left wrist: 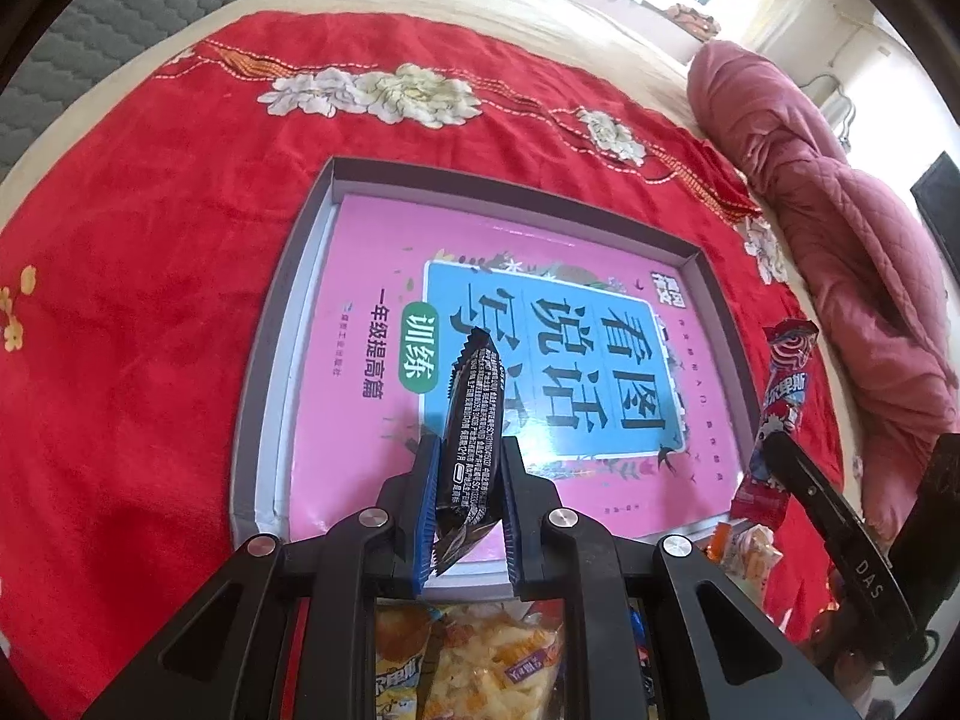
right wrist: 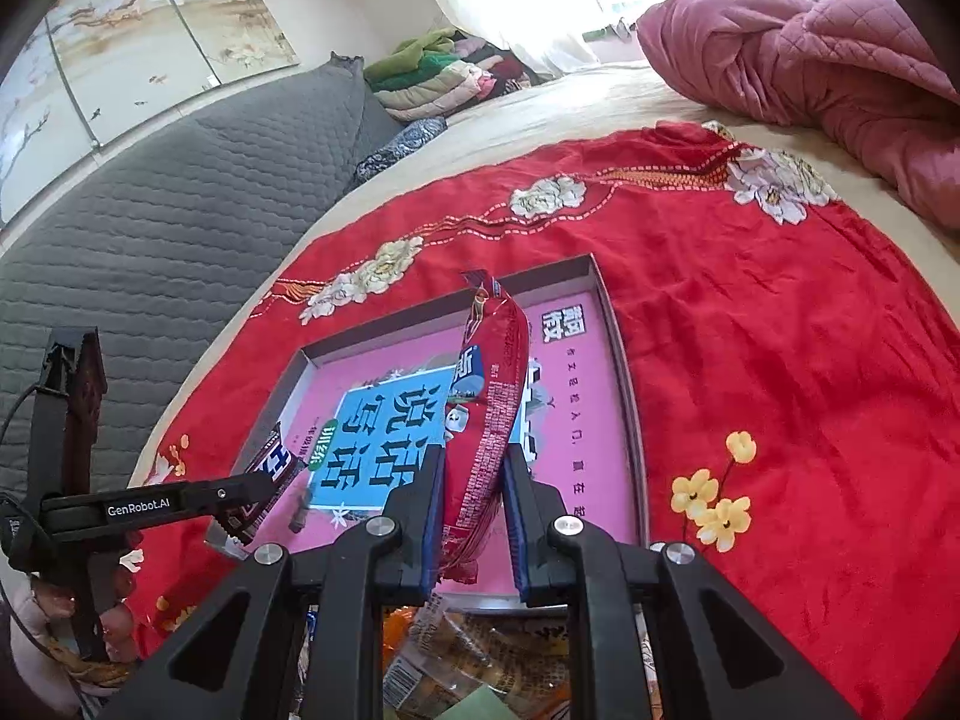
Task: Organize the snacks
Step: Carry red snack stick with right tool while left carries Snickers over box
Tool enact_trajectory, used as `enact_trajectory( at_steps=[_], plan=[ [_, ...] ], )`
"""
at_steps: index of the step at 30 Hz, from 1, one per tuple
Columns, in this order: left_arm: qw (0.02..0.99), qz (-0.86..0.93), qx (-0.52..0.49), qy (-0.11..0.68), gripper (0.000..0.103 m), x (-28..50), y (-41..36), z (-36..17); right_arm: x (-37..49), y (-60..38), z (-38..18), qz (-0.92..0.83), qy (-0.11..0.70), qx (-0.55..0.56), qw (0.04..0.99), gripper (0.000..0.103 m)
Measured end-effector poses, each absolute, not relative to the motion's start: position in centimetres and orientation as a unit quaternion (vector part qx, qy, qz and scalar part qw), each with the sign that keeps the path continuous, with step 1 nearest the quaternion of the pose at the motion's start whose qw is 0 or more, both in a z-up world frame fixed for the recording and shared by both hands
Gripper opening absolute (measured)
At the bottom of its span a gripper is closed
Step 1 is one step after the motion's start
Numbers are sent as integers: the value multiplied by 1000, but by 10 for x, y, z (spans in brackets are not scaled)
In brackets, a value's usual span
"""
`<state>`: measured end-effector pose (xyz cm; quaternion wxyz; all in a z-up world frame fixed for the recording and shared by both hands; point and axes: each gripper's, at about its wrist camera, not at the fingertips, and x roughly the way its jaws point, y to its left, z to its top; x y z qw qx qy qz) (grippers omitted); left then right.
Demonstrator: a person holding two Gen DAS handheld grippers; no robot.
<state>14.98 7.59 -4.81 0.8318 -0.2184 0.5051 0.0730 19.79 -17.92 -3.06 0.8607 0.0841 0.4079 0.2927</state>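
My left gripper point(left wrist: 467, 450) is shut on a black snack bar point(left wrist: 474, 420), whose wrapper stands up between the blue pads over the near part of a shallow grey box point(left wrist: 282, 324). A pink book lines the box's floor. My right gripper point(right wrist: 471, 468) is shut on a long red snack packet point(right wrist: 489, 396), also above the box point(right wrist: 627, 396). In the right wrist view the left gripper point(right wrist: 252, 495) shows at the left with the black bar point(right wrist: 270, 474). In the left wrist view the red packet point(left wrist: 780, 408) and the right gripper's finger point(left wrist: 828, 516) hang at the right.
The box lies on a red flowered cloth point(left wrist: 132, 276) spread over a bed. A pile of snack bags point(left wrist: 480, 660) sits at the near edge under the grippers. A pink quilt point(right wrist: 828, 78) is bunched at the far right, and a grey padded cover point(right wrist: 150, 222) lies left.
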Motion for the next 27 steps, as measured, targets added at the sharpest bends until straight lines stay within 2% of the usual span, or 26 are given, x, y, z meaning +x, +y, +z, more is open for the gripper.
enact_trajectory(
  at_steps=[27],
  plan=[
    [823,96,-205,521,19,159,76,-64,208,-179,-58,283,458,73,839,19]
  ],
)
